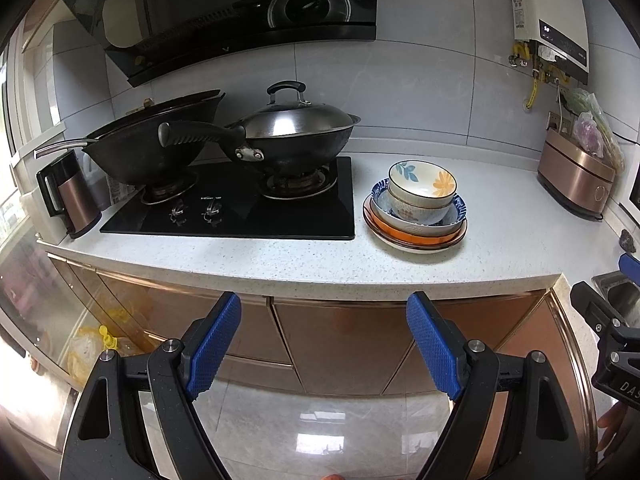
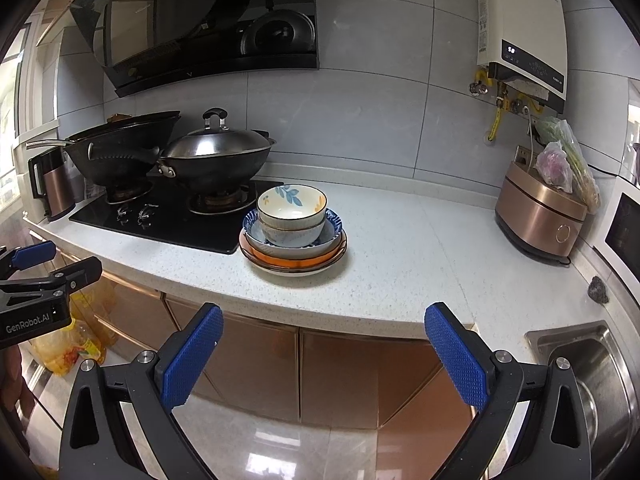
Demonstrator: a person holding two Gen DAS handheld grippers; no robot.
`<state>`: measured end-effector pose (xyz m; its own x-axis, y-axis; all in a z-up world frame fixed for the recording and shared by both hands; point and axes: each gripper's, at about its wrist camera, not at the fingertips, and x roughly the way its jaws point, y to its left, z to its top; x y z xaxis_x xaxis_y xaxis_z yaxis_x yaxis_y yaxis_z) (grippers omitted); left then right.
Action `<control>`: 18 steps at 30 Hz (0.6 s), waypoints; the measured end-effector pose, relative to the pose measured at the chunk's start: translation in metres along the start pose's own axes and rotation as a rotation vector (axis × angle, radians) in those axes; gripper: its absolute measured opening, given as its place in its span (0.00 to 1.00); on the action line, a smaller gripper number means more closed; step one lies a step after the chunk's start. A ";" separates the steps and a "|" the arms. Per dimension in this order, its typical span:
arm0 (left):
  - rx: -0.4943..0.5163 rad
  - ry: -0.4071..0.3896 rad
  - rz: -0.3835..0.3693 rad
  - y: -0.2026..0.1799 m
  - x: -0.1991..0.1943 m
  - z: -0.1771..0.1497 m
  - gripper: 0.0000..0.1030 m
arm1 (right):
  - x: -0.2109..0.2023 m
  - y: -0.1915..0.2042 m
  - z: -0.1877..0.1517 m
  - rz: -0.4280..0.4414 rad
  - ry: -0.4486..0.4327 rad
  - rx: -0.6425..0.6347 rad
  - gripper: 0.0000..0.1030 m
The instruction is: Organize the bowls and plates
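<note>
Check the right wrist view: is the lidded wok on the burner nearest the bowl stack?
Yes, the lidded wok sits on the hob's burner right beside the bowl stack.

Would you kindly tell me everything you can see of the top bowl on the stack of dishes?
The top bowl is a glossy, ceramic-looking bowl, cream inside, with a dark rim, blue leaves and an orange flower painted on its inner wall. It looks empty and sits upright, nested in a similar bowl, which rests in a blue-patterned dish above an orange plate. The stack stands on the speckled white counter, just right of the black stove. Nothing else touches it; neither gripper is near.
</note>
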<state>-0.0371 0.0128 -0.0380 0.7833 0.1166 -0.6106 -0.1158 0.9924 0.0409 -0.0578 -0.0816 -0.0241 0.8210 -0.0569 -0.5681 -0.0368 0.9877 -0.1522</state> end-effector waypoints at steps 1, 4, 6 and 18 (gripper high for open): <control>0.001 0.000 0.001 0.000 0.001 0.000 0.78 | 0.001 -0.001 0.001 -0.001 0.001 0.004 1.00; -0.003 0.005 0.001 0.001 0.003 0.000 0.78 | 0.003 -0.001 0.002 -0.004 0.003 0.008 1.00; -0.005 0.007 0.003 0.002 0.005 0.001 0.78 | 0.006 -0.002 0.003 -0.004 0.006 0.011 1.00; 0.003 0.018 -0.001 0.000 0.012 0.002 0.78 | 0.015 -0.002 0.008 -0.002 0.011 0.012 1.00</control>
<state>-0.0267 0.0141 -0.0432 0.7721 0.1149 -0.6251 -0.1131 0.9927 0.0428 -0.0414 -0.0834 -0.0260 0.8145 -0.0603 -0.5770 -0.0285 0.9892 -0.1435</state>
